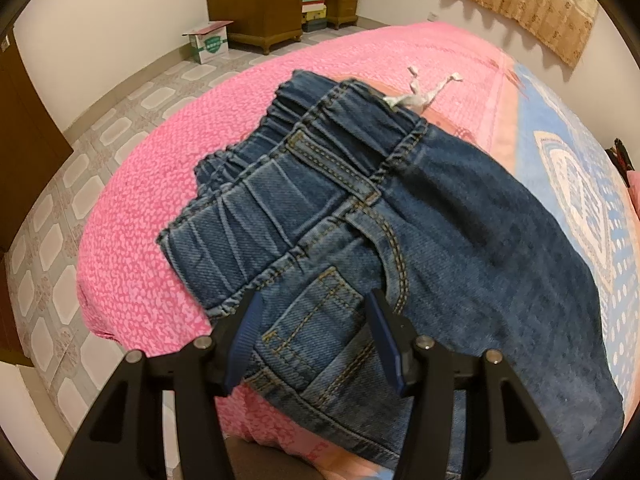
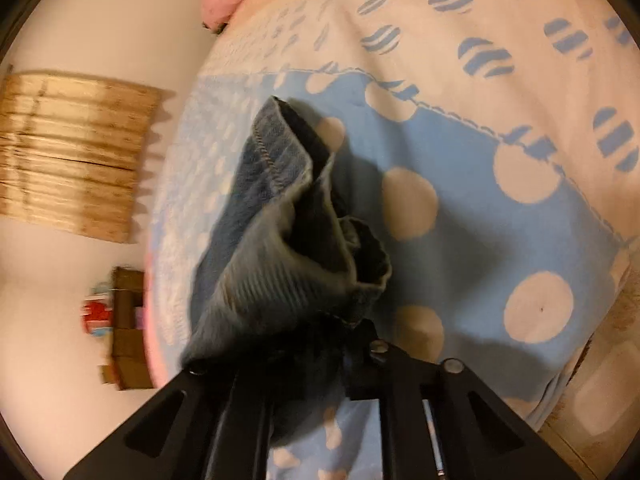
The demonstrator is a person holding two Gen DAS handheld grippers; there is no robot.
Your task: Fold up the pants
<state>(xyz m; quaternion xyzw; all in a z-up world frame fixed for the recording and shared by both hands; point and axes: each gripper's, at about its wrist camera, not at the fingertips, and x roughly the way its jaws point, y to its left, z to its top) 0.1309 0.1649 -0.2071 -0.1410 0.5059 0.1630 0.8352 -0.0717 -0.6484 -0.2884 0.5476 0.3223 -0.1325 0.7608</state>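
Folding the legs over: the pants (image 1: pixel 360 216) lie on the bed (image 1: pixel 160 184), waistband toward the cabinet (image 1: pixel 256 0). Left gripper (image 1: pixel 316 336), jaws apart, straddles the hip pocket. Right gripper (image 2: pixel 320 344), clamped on the hem (image 2: pixel 288 216), holds it above the bed; next, probably carry it toward the waistband.

Your pants (image 1: pixel 400 216) are small dark-blue denim jeans with an elastic gathered waistband, tan stitching and a white drawstring. The waist end lies flat near the bed's pink edge, the waistband toward the far side. The leg hems (image 2: pixel 296 216) are bunched and lifted above the blue dotted blanket.
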